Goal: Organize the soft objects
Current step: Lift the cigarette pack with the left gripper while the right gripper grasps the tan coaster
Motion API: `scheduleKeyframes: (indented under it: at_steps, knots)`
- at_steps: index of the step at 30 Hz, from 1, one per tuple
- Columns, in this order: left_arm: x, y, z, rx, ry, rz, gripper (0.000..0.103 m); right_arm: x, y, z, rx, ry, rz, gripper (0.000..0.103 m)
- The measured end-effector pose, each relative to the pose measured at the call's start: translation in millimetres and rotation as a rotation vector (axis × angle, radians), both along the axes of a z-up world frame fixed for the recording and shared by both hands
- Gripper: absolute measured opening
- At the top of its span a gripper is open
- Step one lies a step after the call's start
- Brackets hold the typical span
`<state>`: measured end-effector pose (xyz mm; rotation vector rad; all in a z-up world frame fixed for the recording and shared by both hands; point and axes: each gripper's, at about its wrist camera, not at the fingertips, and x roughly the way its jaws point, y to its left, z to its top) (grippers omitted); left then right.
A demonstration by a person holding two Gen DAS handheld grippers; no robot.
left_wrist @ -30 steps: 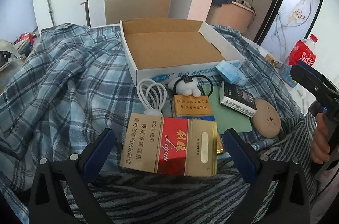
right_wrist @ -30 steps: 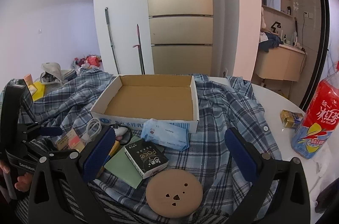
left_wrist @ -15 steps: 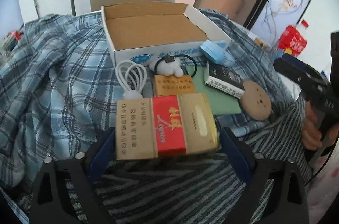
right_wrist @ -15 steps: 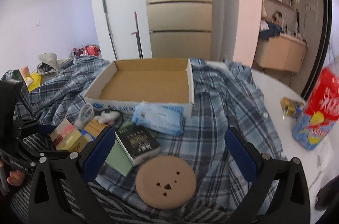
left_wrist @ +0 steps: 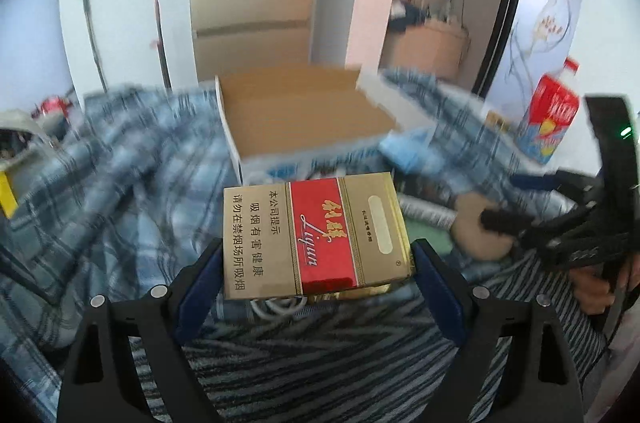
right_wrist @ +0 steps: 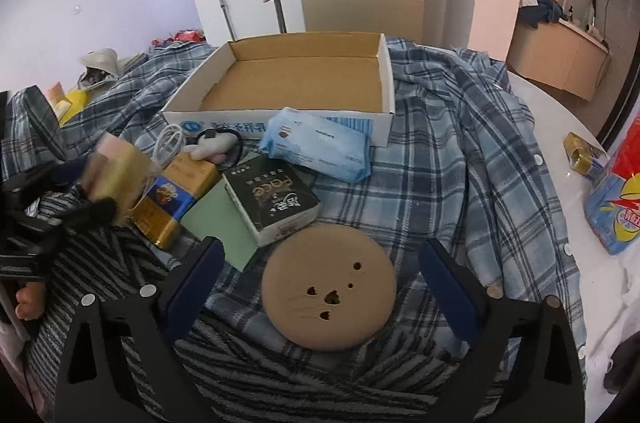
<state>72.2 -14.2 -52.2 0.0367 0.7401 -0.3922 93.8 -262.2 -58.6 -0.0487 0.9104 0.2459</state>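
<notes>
Around us the clutter lies thick on the plaid shirt [right_wrist: 460,151] spread over the table: an open cardboard box [right_wrist: 288,83] toward the far edge, a blue tissue pack [right_wrist: 316,145] leaning against the box's near wall, a black book [right_wrist: 272,199] on a green sheet [right_wrist: 216,219], a blue and gold tin [right_wrist: 172,203], a coiled white cable [right_wrist: 170,143] and a small white plush with a black hair tie [right_wrist: 216,145]. A red drink bottle [right_wrist: 616,183] stands at the table's right edge, well apart from the pile. Our left gripper [left_wrist: 316,263] is clamped on the red and gold cigarette carton [left_wrist: 316,235], which sits lifted between its blue pads, above the striped cloth [left_wrist: 320,355] at the near edge and in front of the box. Our right gripper [right_wrist: 320,283] stands wide apart, gripping nothing, with the round tan pad [right_wrist: 328,287] lying flat between its fingers, just beside the book's near corner, which stands close in the way on the left. From the left wrist we see the carton's printed face sharply while the background is blurred; there the right gripper [left_wrist: 516,223] shows as a dark shape over the tan pad [left_wrist: 476,235]. From the right wrist the carton [right_wrist: 116,175] is only a blurred yellowish block at the left, but the pile's layout reads clearly.
</notes>
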Motion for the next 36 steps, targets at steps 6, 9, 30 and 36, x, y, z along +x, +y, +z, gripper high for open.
scheduleKeyframes:
  at_steps: [6,9,30,36]
  knots:
    - [-30.2,3.0,26.7,0.015,-0.277,0.088,0.092,1.6,6.1,-5.8,-0.036,0.022,0.020,0.092]
    - [-40.1,4.0,32.9,0.010,-0.364,0.100,0.092,5.0,5.4,-10.4,-0.035,0.053,0.018,0.086]
    - [-43.1,-1.9,30.8,0.042,-0.371,0.137,0.092,14.0,11.2,-28.2,-0.102,0.140,0.017,0.082]
    - [-51.4,4.2,35.0,0.003,-0.428,0.161,0.092,5.4,15.2,-19.8,-0.134,0.069,0.009,0.079]
